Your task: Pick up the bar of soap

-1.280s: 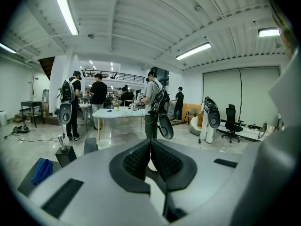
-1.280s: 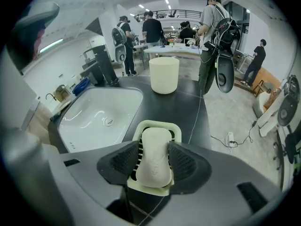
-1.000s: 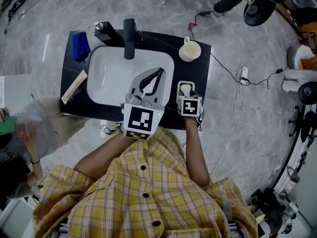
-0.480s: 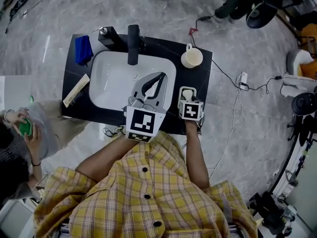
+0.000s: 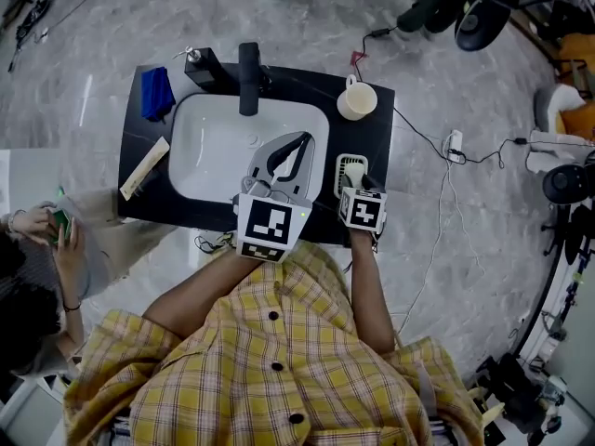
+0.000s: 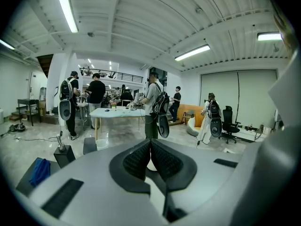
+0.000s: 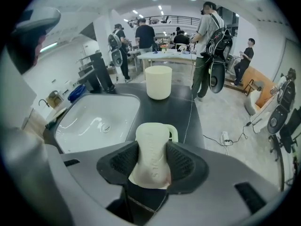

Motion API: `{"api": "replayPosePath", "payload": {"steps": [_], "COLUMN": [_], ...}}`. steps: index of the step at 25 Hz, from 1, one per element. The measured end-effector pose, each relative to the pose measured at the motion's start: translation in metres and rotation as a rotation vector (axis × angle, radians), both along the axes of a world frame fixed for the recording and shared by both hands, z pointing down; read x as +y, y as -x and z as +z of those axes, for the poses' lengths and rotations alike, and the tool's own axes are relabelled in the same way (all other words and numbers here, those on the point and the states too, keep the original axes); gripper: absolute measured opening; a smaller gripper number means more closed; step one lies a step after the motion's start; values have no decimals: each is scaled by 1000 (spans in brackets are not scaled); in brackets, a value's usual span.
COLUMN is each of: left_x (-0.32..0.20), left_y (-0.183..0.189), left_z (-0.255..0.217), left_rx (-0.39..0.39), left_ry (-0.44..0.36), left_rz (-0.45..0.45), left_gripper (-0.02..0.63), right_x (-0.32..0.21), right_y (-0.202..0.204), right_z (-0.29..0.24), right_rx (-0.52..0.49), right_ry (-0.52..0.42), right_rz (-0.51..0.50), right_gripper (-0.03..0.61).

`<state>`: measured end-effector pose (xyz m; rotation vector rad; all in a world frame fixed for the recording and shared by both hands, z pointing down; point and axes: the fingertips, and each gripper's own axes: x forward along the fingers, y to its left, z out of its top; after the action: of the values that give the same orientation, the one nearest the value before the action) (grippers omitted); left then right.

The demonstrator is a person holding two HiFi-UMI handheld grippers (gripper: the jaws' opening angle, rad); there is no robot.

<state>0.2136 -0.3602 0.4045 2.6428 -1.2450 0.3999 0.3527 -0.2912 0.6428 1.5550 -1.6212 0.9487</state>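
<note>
The bar of soap [image 7: 151, 147] sits clamped between the right gripper's [image 7: 153, 163] fingers [image 7: 123, 161], its long axis along them, over the soap dish [image 7: 173, 132] on the tabletop [image 7: 176, 107]. The left gripper's [image 6: 150, 160] fingers are together and empty.

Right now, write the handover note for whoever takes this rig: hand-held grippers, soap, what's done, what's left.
Grippers: the left hand-held gripper has its jaws together with nothing in them, and is over the sink basin. The right hand-held gripper is closed on the bar of soap.
Where: the soap is at the soap dish, on the counter right of the basin.
Done: soap gripped.
Left: lift it clear. Whether it is already off the dish can't be told.
</note>
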Motion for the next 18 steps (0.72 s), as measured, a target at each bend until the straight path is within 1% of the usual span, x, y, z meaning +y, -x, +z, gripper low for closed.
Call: {"api": "replayPosePath", "payload": {"steps": [9,14,18], "left_x": [30,45,58], "left_y": [6,9,9], "left_z": [-15,-25,-30], "left_rx": [9,7,4], "left_ry": [-36,-63,-75], "left_rz": [14,22,28], "left_gripper": [14,14,14], "right_x": [8,14,16], "right_y": [8,10,13], "right_z": [-57,-99,-149], "right_rx": [-57,-135,-141], "right_ry": [-181,-346,-514], "right_rz": [54,110,99], "right_gripper": [198,198,198]}}
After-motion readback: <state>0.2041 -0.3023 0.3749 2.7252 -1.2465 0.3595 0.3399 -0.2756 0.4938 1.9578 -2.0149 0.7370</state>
